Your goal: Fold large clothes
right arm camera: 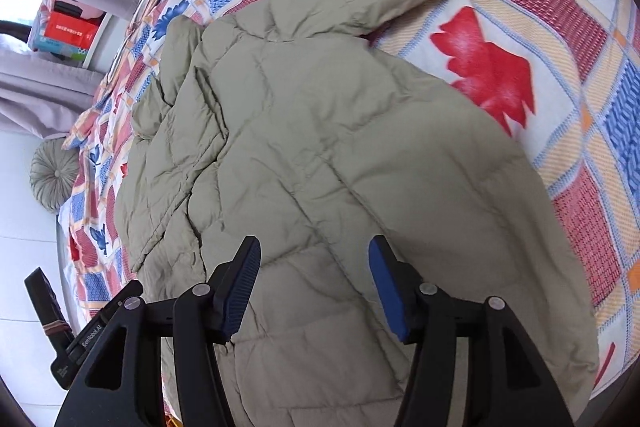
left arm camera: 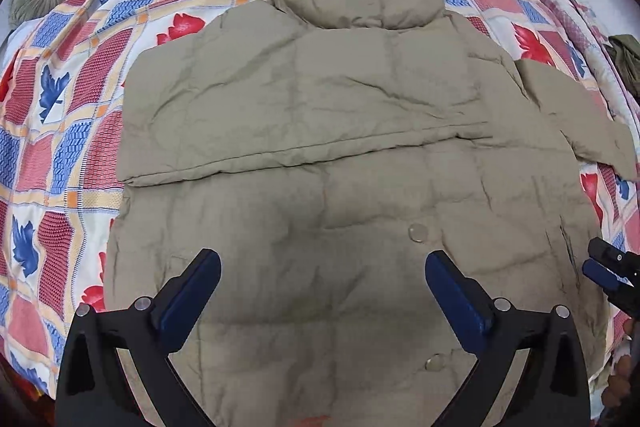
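Left wrist view alone shows the khaki jacket collar at twelve o'clock. Left gripper gapes, released; right gripper released above the jacket, its view showing shelving at ten o'clock.

Left gripper angled steeply downward, jaws spread wide and empty, right gripper tilted downward, jaws parted, nothing between them

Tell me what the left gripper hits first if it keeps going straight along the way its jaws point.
Most likely the khaki puffer jacket. The left gripper has its jaws wide open with nothing between them, aimed down at the jacket's lower front panel near a snap button. How far above the fabric it is stays unclear.
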Tool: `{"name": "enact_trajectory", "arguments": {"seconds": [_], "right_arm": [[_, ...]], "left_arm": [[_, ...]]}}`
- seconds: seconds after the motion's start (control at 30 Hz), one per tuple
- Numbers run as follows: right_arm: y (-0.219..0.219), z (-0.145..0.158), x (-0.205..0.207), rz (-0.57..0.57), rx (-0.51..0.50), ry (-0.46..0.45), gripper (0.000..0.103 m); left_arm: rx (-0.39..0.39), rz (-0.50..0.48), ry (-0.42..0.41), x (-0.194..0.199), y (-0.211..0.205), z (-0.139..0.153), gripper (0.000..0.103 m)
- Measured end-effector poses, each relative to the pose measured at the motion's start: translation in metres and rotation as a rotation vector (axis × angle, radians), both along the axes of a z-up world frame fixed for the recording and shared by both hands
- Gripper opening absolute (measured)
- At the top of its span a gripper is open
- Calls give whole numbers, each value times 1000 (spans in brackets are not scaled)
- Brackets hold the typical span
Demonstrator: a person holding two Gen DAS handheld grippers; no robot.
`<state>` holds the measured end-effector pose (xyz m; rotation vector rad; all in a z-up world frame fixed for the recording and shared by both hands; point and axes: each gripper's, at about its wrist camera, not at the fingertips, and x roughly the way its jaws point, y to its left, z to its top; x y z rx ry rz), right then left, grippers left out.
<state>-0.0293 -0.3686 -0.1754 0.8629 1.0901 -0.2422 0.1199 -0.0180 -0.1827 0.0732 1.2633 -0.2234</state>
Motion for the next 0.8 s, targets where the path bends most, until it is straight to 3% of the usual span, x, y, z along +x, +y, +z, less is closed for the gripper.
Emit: {"name": "enact_trajectory", "arguments": {"seconds": [0.2,0.27,0.6,0.67,0.8], "right_arm": [[-35,2,-21,-51,33,-22,70],[-49,3,-28,-76,45,-37,81],[-151,0,-49,-232,102,-91,82],[-174,-1,-48,-260,109,-118,103],[-216,-6,-42,-294,106,-132,103]], "left_arm": [[22,-13,11,-7,-42,-1,102],[12,-22,18,-6,-57,-1,102],[-17,-29,71,-4,-114,-2,102],[-18,-28,76,-3,-124,-3,102],[-15,-32,72,-1,-143,-4,102]]}}
